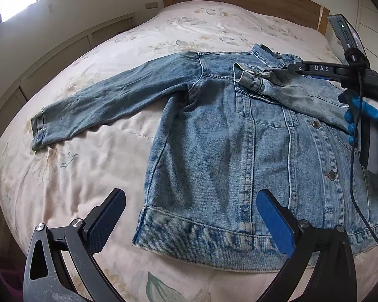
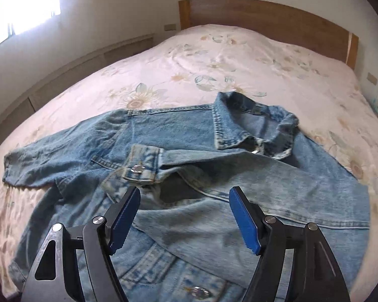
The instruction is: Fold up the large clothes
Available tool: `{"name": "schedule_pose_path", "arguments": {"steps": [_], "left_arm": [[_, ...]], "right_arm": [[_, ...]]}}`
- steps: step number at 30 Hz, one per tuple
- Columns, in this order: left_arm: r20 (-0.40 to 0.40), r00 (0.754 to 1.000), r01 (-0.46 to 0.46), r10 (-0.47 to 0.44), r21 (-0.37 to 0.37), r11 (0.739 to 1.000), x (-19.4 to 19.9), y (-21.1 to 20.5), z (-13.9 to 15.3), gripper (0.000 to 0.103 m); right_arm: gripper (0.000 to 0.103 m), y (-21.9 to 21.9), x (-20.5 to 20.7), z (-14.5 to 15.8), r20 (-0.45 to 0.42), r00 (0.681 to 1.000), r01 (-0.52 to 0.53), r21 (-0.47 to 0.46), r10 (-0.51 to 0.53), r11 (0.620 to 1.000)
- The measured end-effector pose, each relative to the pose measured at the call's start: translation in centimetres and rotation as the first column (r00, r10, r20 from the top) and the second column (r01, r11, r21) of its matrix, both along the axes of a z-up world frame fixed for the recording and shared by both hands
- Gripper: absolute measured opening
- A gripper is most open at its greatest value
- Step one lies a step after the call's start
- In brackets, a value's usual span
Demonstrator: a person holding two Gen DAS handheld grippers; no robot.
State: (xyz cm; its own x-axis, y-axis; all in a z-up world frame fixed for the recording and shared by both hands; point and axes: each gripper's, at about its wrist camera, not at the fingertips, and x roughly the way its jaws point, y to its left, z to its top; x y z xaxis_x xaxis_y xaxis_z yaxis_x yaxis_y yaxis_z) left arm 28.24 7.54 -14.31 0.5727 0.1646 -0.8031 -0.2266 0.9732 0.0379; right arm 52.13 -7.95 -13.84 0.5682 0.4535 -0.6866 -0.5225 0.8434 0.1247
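Ribbed blue pads [image 2: 123,222] over faded, stitched denim jacket [image 2: 189,156] on floral quilt [image 2: 214,58]

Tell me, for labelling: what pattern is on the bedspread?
Pale pink bedspread with a faded floral print; right wrist view shows it best.

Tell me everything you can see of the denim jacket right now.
The denim jacket is faded blue with metal buttons, lying front up on the floral bedspread. One sleeve stretches out flat toward the window side; the other is folded across the chest, cuff near the collar. Both grippers are open, neither gripping it.
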Motion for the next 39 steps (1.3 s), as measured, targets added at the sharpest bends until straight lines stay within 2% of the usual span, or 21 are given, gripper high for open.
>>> {"name": "schedule_pose_path", "arguments": {"steps": [5,9,16,21,25,29,32,33,35,39], "left_arm": [[0.010,1.000,0.023,-0.023,0.024,0.999,1.9,-0.9,0.1,0.102],[0.023,0.998,0.055,-0.056,0.025,0.998,5.0,-1.5,0.4,0.102],[0.086,0.988,0.121,-0.126,0.060,0.991,13.8,-3.2,1.0,0.102],[0.112,0.982,0.150,-0.153,0.032,0.988,20.0,-4.3,0.7,0.102],[0.094,0.976,0.191,-0.195,0.044,0.981,23.6,-5.6,-0.3,0.102],[0.024,0.984,0.175,-0.176,0.053,0.983,26.0,-5.0,-2.9,0.102],[-0.049,0.991,0.126,-0.121,0.092,0.988,27.1,-2.9,-5.2,0.102],[-0.061,0.991,0.123,-0.118,0.077,0.989,27.3,-1.9,-5.8,0.102],[-0.065,0.990,0.129,-0.128,0.011,0.992,27.3,-0.3,-5.9,0.102],[-0.024,0.988,0.153,-0.152,0.066,0.986,27.1,-0.5,-4.1,0.102]], "right_arm": [[0.075,-2.3,0.4,-0.6,0.000,1.000,0.030,-0.028,-0.030,0.999],[0.075,-4.3,0.5,-1.1,0.008,0.999,0.048,-0.058,-0.047,0.997],[0.075,-7.9,1.1,-2.2,0.019,0.996,0.092,-0.119,-0.091,0.989],[0.075,-9.6,1.8,-3.6,0.005,0.994,0.113,-0.151,-0.113,0.982],[0.075,-10.2,2.2,-4.8,-0.012,0.993,0.115,-0.167,-0.119,0.979],[0.075,-10.9,2.6,-5.9,-0.037,0.992,0.110,-0.184,-0.118,0.977],[0.075,-12.8,2.7,-7.2,-0.085,0.988,0.116,-0.172,-0.132,0.978],[0.075,-13.8,2.5,-7.5,-0.092,0.986,0.119,-0.164,-0.136,0.979],[0.075,-15.5,2.1,-7.8,-0.091,0.985,0.130,-0.172,-0.147,0.976],[0.075,-18.7,1.5,-7.4,-0.110,0.979,0.148,-0.201,-0.172,0.968]]}}
